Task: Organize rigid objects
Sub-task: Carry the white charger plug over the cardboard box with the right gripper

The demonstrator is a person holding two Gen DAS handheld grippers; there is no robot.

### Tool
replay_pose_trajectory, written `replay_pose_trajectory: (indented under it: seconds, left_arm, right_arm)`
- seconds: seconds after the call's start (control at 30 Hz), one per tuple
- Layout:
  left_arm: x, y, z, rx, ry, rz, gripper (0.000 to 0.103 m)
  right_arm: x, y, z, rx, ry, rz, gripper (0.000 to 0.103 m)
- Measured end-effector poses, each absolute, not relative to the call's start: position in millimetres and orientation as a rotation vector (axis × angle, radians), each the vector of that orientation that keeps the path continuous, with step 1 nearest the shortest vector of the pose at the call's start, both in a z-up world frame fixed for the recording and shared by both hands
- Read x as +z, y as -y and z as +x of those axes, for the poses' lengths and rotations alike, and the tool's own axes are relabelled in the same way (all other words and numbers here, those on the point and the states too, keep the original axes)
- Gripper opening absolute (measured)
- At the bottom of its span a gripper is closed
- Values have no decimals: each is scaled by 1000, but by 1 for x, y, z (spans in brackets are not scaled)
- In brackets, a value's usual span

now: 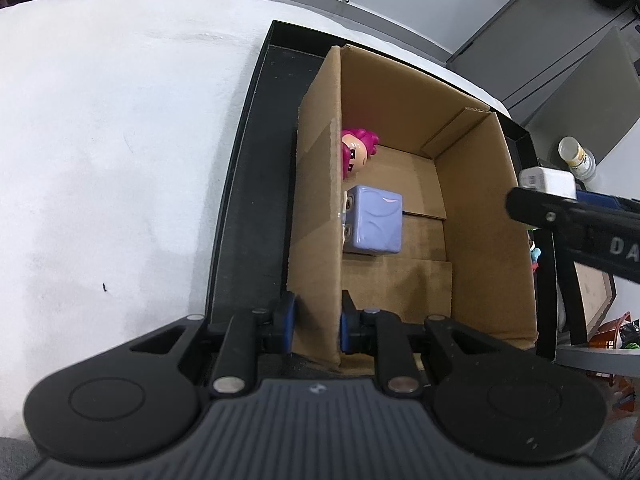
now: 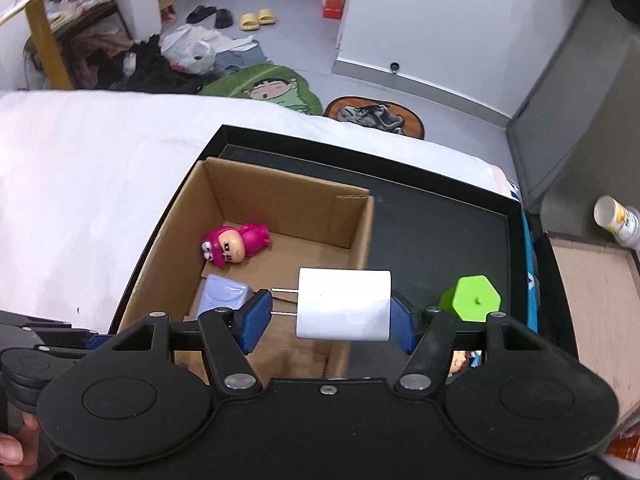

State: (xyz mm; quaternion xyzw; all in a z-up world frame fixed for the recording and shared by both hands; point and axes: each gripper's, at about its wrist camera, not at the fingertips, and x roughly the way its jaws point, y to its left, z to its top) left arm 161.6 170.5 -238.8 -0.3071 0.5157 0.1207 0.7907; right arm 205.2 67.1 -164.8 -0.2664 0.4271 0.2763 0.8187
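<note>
A cardboard box (image 1: pixel 480 216) stands in a black tray (image 1: pixel 240 208). Inside lie a pink toy figure (image 1: pixel 357 151) and a lilac cube toy (image 1: pixel 374 220). My left gripper (image 1: pixel 318 326) is shut on the box's left wall (image 1: pixel 316 208), one pad on each side. My right gripper (image 2: pixel 328 318) is shut on a white plug charger (image 2: pixel 344 305) and holds it above the box's right side (image 2: pixel 360 256). The figure (image 2: pixel 236 246) and cube (image 2: pixel 224 298) show below it. A green hexagonal block (image 2: pixel 472 298) stands on the tray right of the box.
The tray (image 2: pixel 440 240) sits on a white cloth-covered surface (image 1: pixel 120 140). The right gripper with the charger shows at the left wrist view's right edge (image 1: pixel 568 208). A white bottle (image 2: pixel 618 222) lies beyond the tray's right rim. Clutter and shoes lie on the floor behind.
</note>
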Motion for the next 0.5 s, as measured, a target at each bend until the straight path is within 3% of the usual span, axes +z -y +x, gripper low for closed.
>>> replay_pose_trajectory:
  seconds: [0.5]
  left_arm:
    - [-239,-172,160,255,-1110,-676,21]
  right_arm:
    - [-187,-107,207,632,-861,-733,61]
